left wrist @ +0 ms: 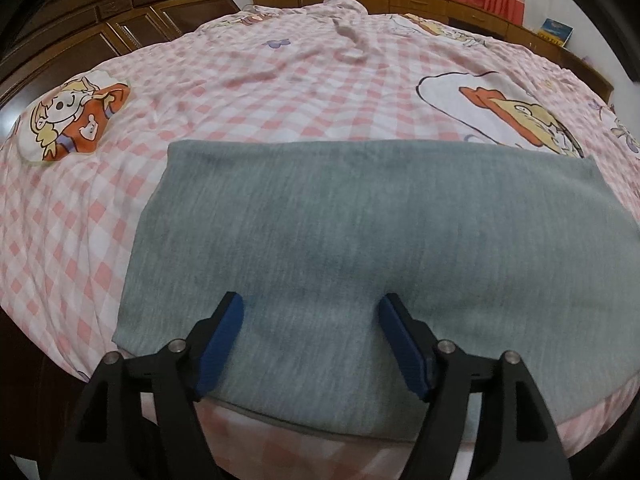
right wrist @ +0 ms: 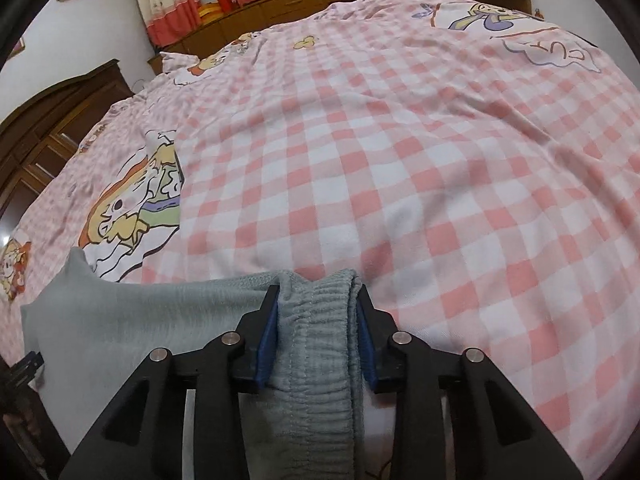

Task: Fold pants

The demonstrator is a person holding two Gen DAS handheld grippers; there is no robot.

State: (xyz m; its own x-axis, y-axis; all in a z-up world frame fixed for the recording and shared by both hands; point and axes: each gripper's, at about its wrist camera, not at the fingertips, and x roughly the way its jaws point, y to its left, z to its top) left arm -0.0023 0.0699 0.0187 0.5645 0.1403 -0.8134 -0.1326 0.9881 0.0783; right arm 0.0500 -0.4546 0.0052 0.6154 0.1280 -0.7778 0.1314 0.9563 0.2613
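Grey-green knit pants (left wrist: 360, 240) lie flat across the near part of the bed in the left wrist view, folded into a wide band. My left gripper (left wrist: 311, 304) hovers over their near edge with its blue pads spread wide and nothing pinched between them. In the right wrist view the elastic waistband (right wrist: 316, 320) of the pants (right wrist: 140, 320) stands bunched between the blue pads, and my right gripper (right wrist: 316, 300) is shut on it. The remaining cloth stretches away to the left.
A pink-and-white checked sheet (right wrist: 400, 160) with cartoon prints covers the bed. A dark wooden wardrobe (left wrist: 80, 28) stands at the left, low wooden cabinets (left wrist: 420, 0) and red curtains (right wrist: 172, 12) run along the far wall.
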